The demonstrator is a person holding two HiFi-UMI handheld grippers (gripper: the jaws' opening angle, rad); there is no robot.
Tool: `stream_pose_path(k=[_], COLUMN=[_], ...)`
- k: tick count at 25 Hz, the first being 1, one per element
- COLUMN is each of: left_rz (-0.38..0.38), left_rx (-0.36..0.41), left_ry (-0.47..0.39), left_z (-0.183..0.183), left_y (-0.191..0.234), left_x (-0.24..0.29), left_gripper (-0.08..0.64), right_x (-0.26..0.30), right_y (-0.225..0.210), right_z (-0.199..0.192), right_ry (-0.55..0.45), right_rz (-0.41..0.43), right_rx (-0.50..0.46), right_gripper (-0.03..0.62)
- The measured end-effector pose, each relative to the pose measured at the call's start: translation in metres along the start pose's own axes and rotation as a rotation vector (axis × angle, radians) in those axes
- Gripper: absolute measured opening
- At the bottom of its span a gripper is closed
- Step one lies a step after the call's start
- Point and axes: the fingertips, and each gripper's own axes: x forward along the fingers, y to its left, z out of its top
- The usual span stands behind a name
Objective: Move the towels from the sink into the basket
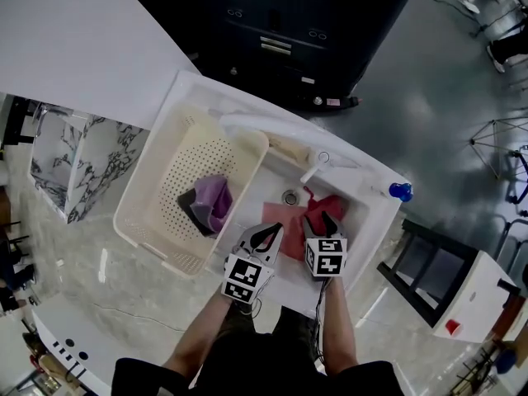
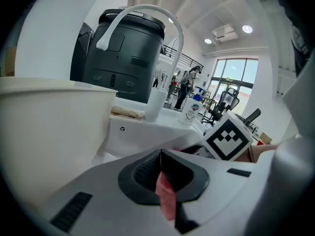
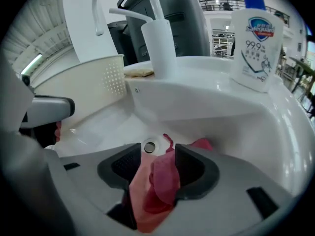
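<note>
In the head view, a white sink point(image 1: 276, 180) carries a cream basket point(image 1: 165, 180) on its left end. A purple towel point(image 1: 213, 195) and a dark grey towel point(image 1: 194, 210) lie together in the basket, toward its near right side. In the basin, a pink towel point(image 1: 276, 219) lies spread near the front edge and a red towel point(image 1: 327, 207) is bunched just right of the drain point(image 1: 289, 196). The faucet point(image 1: 314, 170) stands at the back edge and a soap bottle point(image 1: 399, 191) at the back right corner. Both grippers reach in over the front edge: the left gripper point(image 1: 271, 231) tips onto the pink towel, the right gripper point(image 1: 320, 221) onto the red one. In the left gripper view, the left gripper point(image 2: 161, 154) has its jaws closed together, pinching a strip of the pink towel point(image 2: 166, 196). The basket wall point(image 2: 49, 122) fills the left and the faucet point(image 2: 142, 7) arches above. In the right gripper view, the right gripper point(image 3: 158, 151) has its jaws spread wide. The red towel point(image 3: 165, 178) is bunched loosely between them, with the pink towel point(image 3: 139, 188) beside it. The drain point(image 3: 149, 146) lies just beyond the tips and the soap bottle point(image 3: 256, 48) stands on the rim at the right.
</note>
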Motion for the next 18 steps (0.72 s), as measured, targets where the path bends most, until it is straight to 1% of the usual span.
stream_pose_path(k=[5,12,13,16,18], left_rz=[-0.008,-0.01,-0.01,-0.011,-0.013], left_rx=[-0.02,-0.034,-0.036,-0.041,-0.038], left_ry=[0.02,0.038,0.039,0.043,0.04], left_z=[-0.007,-0.012,-0.012,-0.013,-0.013], left_y=[0.007,0.019,0.019,0.021,0.021], left_x=[0.007,0.012,0.013,0.014,0.014], left_gripper=[0.008,0.008,0.008,0.008,0.008], right_x=[0.018,0.029,0.03,0.031,0.032], right_y=[-0.002,-0.007,-0.008,-0.013,-0.014], right_z=[-0.014,-0.026,-0.026,-0.027,-0.028], right_ry=[0.068,0.125,0.129,0.132,0.136], right_rz=[-0.015,-0.06,-0.069,-0.103,-0.111], right_rx=[0.0,-0.006,-0.008,-0.014,-0.014], right_gripper=[0.218,0.215,0.207,0.146,0.128])
